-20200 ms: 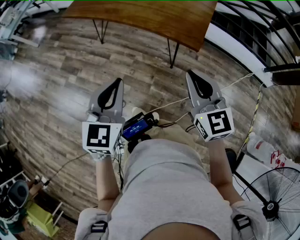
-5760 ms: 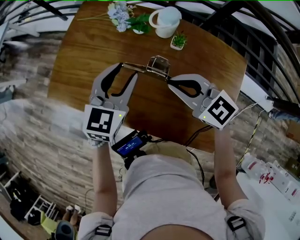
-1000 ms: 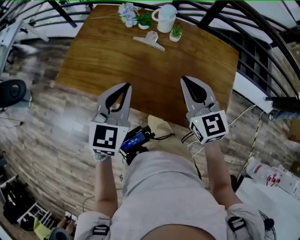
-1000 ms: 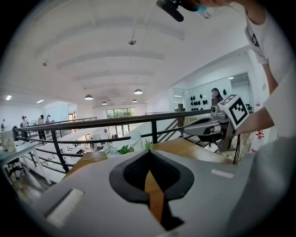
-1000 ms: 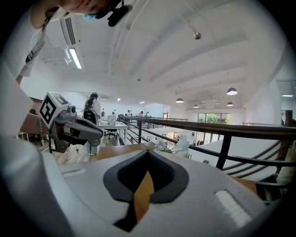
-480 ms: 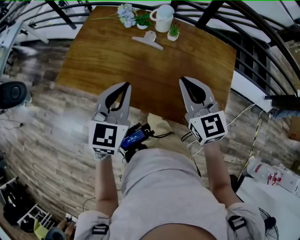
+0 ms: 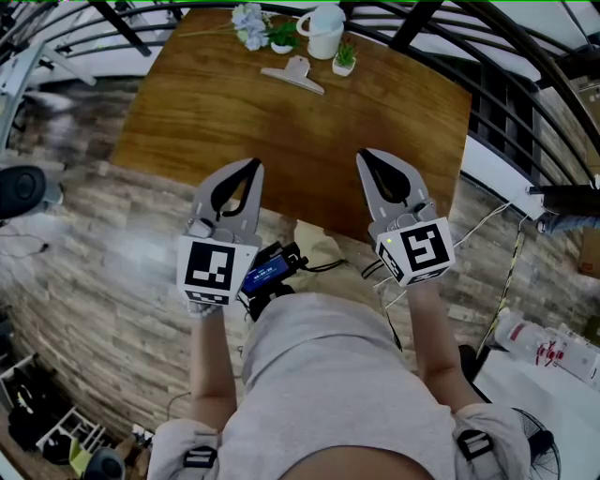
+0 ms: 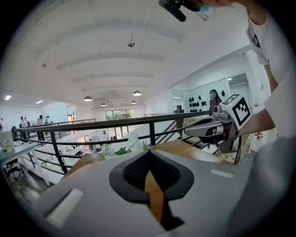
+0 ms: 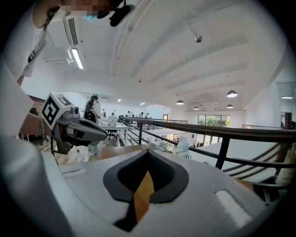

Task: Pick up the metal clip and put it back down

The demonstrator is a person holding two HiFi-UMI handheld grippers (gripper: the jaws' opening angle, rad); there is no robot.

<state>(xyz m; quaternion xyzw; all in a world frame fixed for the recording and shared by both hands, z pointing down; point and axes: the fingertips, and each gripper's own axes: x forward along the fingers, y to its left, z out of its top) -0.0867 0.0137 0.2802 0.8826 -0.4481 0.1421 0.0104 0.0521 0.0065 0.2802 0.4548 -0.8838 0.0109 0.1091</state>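
The left gripper and right gripper each have their jaws pressed together on nothing, side by side above the table's near edge. The metal clip lies flat well ahead of both, near a mug. The clip looks set down, so the grippers are best held level and well clear of it.

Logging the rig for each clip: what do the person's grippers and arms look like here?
The left gripper and right gripper have pale grey bodies with black-lined jaws framing a teardrop opening. Each carries a white cube with black square markers. The person wears a light grey short-sleeved shirt and buckled shoulder straps. Dark cables run from a blue-screened device at the waist.
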